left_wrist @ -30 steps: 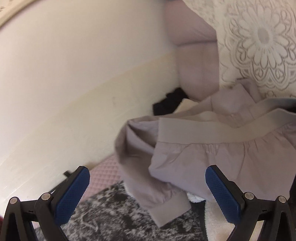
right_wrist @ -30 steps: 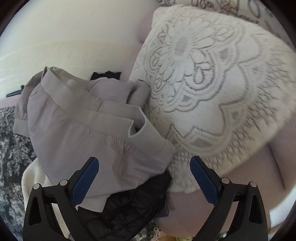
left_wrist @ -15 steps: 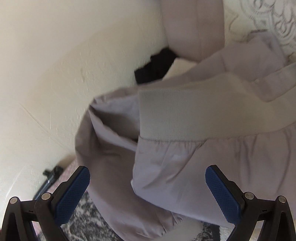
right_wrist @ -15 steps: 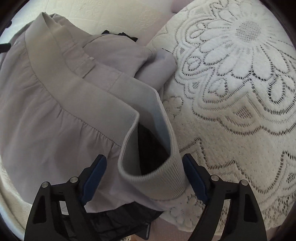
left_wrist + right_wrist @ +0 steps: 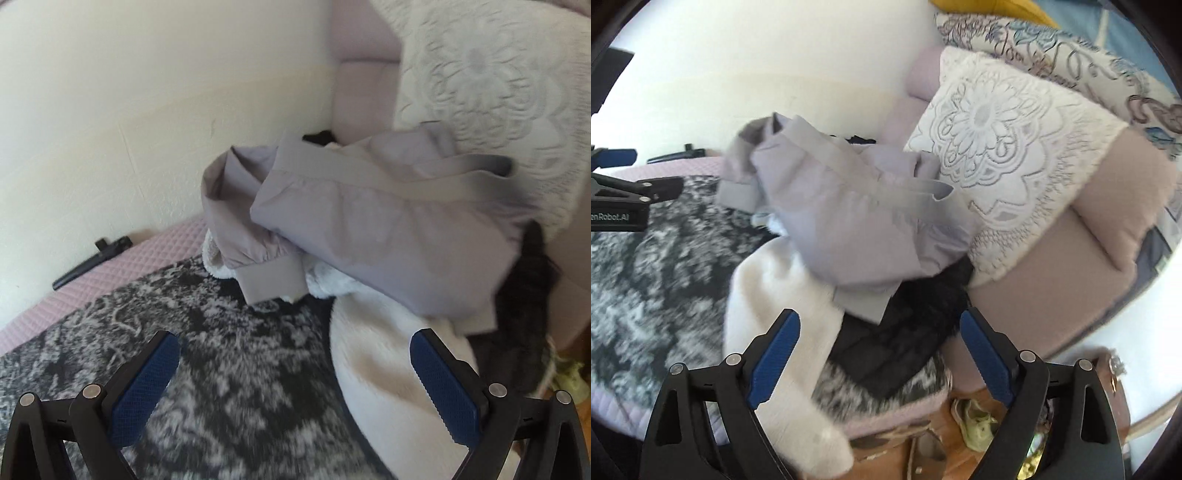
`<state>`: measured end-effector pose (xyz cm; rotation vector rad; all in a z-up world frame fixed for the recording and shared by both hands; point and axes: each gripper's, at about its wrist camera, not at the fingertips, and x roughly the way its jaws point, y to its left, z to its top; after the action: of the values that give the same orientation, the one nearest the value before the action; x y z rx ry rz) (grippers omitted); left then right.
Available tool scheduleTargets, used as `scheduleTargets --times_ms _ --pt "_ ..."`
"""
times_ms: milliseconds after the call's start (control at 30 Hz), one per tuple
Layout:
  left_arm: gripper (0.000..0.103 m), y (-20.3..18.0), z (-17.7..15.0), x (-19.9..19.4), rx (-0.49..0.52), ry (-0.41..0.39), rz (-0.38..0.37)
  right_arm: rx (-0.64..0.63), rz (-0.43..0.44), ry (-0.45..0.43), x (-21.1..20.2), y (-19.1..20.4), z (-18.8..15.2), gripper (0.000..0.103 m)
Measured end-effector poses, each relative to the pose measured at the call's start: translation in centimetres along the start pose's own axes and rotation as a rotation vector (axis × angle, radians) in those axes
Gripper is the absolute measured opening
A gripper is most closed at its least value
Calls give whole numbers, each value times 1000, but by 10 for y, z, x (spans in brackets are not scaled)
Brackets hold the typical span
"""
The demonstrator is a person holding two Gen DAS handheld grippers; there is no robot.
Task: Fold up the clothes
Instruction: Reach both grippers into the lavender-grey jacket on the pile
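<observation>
A crumpled grey jacket [image 5: 373,229] with ribbed hem and cuffs lies on a pile of clothes at the head of the bed; it also shows in the right wrist view [image 5: 846,221]. Under it lie a white fleece garment [image 5: 373,343] [image 5: 775,295] and a black quilted one [image 5: 897,332] [image 5: 524,295]. My left gripper [image 5: 293,373] is open and empty, hovering over the blanket short of the pile. My right gripper [image 5: 879,347] is open and empty, above the white and black garments.
A black-and-white patterned blanket [image 5: 221,369] covers the pink quilted bed [image 5: 155,251]. A white lace pillow [image 5: 1001,155] leans behind the pile against a mauve cushion [image 5: 1100,229]. The cream wall [image 5: 129,110] is at the left. Shoes [image 5: 975,424] lie on the floor below.
Both grippers have pulled back from the grey jacket, which now looks smaller and farther off. Both stayed open and empty. The jacket's hem looks blurred, still moving.
</observation>
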<state>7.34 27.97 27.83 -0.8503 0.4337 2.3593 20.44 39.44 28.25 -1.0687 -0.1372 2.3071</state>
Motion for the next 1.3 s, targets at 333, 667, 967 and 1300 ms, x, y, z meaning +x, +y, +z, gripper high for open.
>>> scheduleTargets --times_ms 333,667,967,1300 --pt "103 -19 -33 -111 86 -112 -50 72 -11 -37 -98 3 -46 91" --pt "103 -23 -34 -125 76 -130 -45 76 -3 -64 -121 -1 -50 91" --pt "103 16 17 -36 16 -96 -31 32 16 -99 -58 -32 -9 93" --pt "103 52 94 167 54 107 -8 -74 6 -2 144 -112 85 94"
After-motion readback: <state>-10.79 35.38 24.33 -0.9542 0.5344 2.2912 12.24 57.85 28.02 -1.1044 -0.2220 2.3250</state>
